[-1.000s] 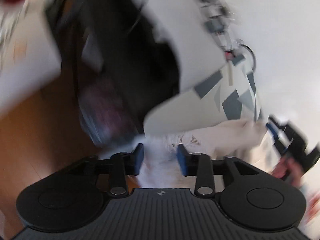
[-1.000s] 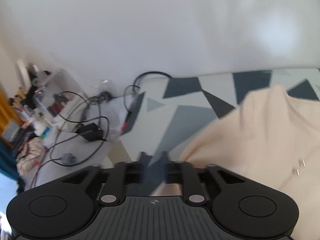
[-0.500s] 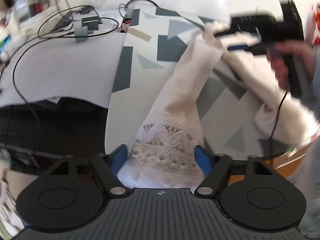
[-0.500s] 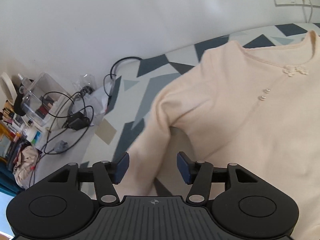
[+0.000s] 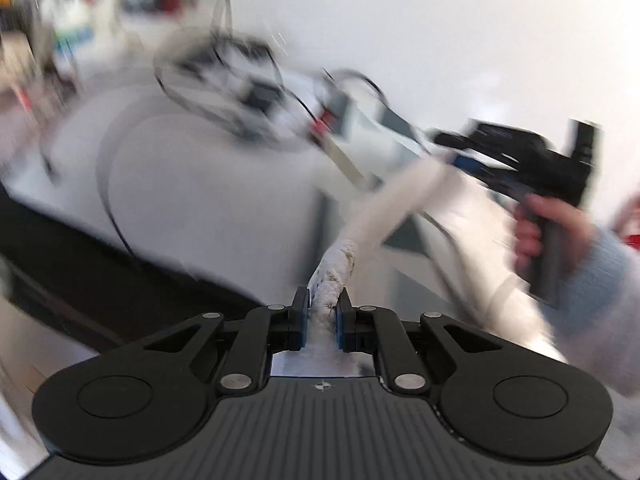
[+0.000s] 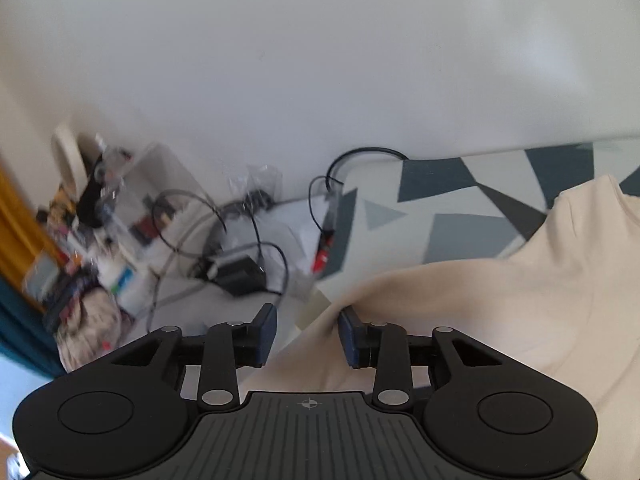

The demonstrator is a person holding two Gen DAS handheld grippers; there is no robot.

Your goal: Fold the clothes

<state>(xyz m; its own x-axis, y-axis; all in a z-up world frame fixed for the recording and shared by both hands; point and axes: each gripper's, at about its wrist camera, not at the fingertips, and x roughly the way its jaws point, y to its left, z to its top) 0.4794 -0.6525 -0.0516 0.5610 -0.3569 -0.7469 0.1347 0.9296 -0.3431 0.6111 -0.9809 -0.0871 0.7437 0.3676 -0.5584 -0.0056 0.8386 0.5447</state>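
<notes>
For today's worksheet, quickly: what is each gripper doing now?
Left gripper: closing on the sleeve cuff.
Right gripper: closing, cream top between its fingers.

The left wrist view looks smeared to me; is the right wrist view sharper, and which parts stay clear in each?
Left wrist view: strong motion blur over the cables and the sleeve; only the left gripper and the lace cuff between its fingers stay crisp. Right wrist view: much sharper, the cream garment and patterned mat clear, the clutter at left slightly soft.
</notes>
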